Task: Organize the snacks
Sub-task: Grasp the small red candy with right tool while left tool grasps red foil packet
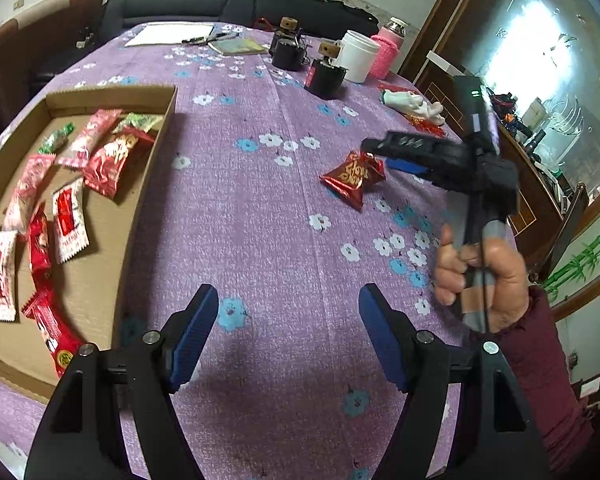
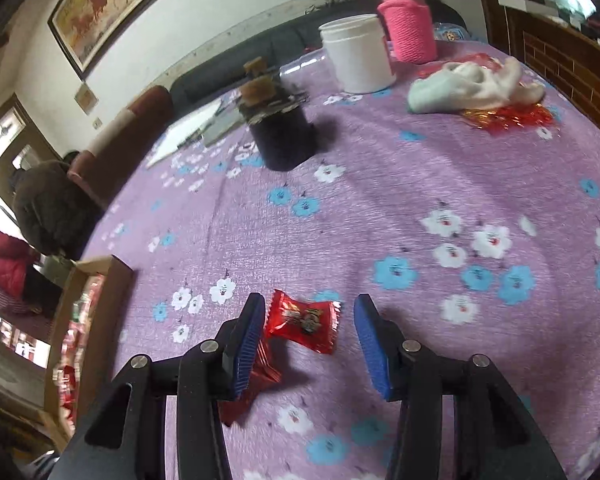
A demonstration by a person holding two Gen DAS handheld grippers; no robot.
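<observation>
- Setting: a table (image 1: 260,208) under a purple cloth printed with white and blue flowers, a dark sofa behind it, a framed painting (image 2: 100,8) on the wall.
- Far left: an open cardboard tray (image 1: 112,92) that already holds a scatter of red, pink and green wrapped snacks (image 1: 104,160); I read it as the collecting place.
- Lower centre, left wrist view: my left gripper (image 1: 288,332) hangs over bare cloth, jaws standing wide, nothing between them.
- Centre right: two red foil snack packets (image 1: 352,178) lie on the cloth, well apart from the tray. In the right wrist view one packet (image 2: 302,326) lies flat between the jaws, and a second (image 2: 256,376) lies partly under the left pad.
- Right: my right gripper (image 2: 306,336), carried by a hand (image 1: 480,276) in a dark red sleeve, straddles the upper packet with jaws half closed; the pads do not yet press on it.
- Handling, as I judge it: the packets look light, thin and crinkly, with slick foil that may slide or spring out. I would pinch across the filled middle, not the crimped ends, and take one alone.
- Far back: a dark jar (image 2: 284,136), a white tub (image 2: 358,56), a bottle in a pink knitted sleeve (image 2: 410,24) and a white cloth (image 2: 472,84) stand clear of the work.
</observation>
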